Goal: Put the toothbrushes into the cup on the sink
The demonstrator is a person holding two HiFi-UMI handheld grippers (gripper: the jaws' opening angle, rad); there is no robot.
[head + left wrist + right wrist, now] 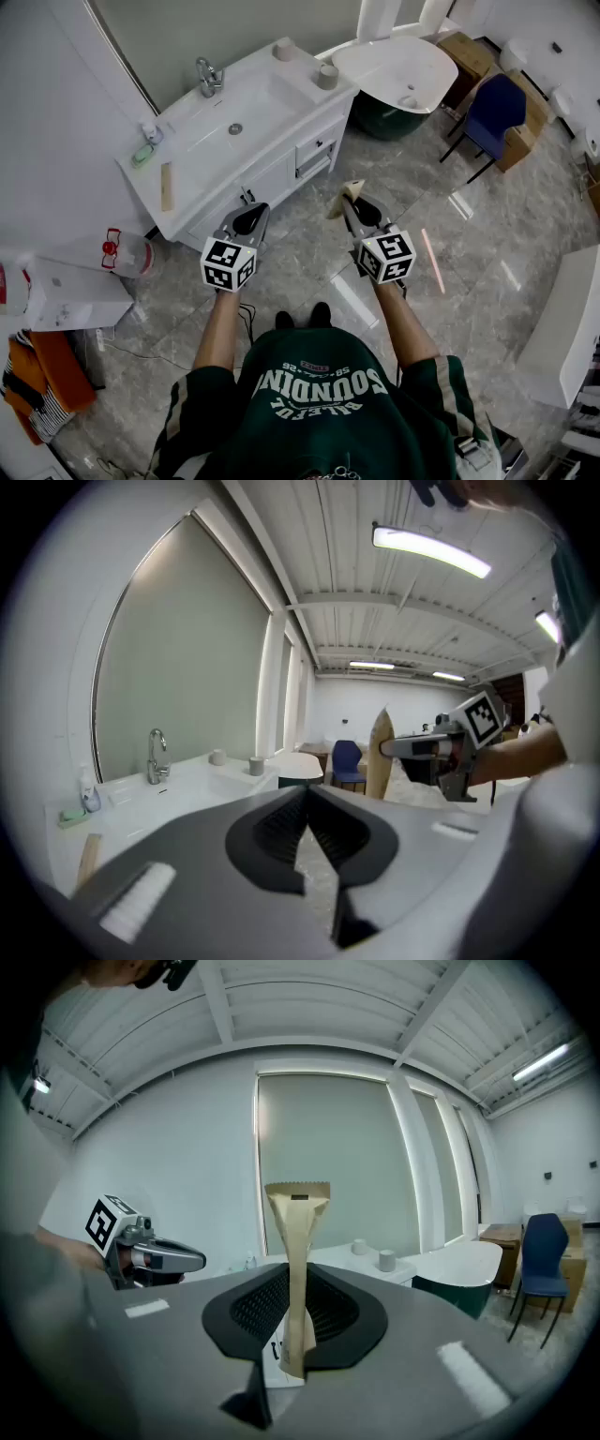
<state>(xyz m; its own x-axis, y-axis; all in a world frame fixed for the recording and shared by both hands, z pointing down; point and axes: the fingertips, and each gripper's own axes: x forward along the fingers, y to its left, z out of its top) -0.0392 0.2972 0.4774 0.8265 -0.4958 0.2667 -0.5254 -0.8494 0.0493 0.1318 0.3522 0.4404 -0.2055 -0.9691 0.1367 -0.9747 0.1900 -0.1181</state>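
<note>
Fingers (253, 1309) of the right gripper (359, 212) are pinched narrowly on a tan paper-wrapped toothbrush (298, 1241), which stands upright between them with its wide serrated end above the tips. Left gripper (247, 208) fingers (277, 827) meet at their tips with nothing between them. Ahead of both pairs is the white sink counter (272, 82); a grey cup (326, 76) sits on its corner well beyond the right fingers, and a second tan packet (166, 186) lies flat ahead-left of the left fingers

Open floor up to vanity (272, 183); faucet (208, 77) behind basin, cup (326, 76) at countertop end.
</note>
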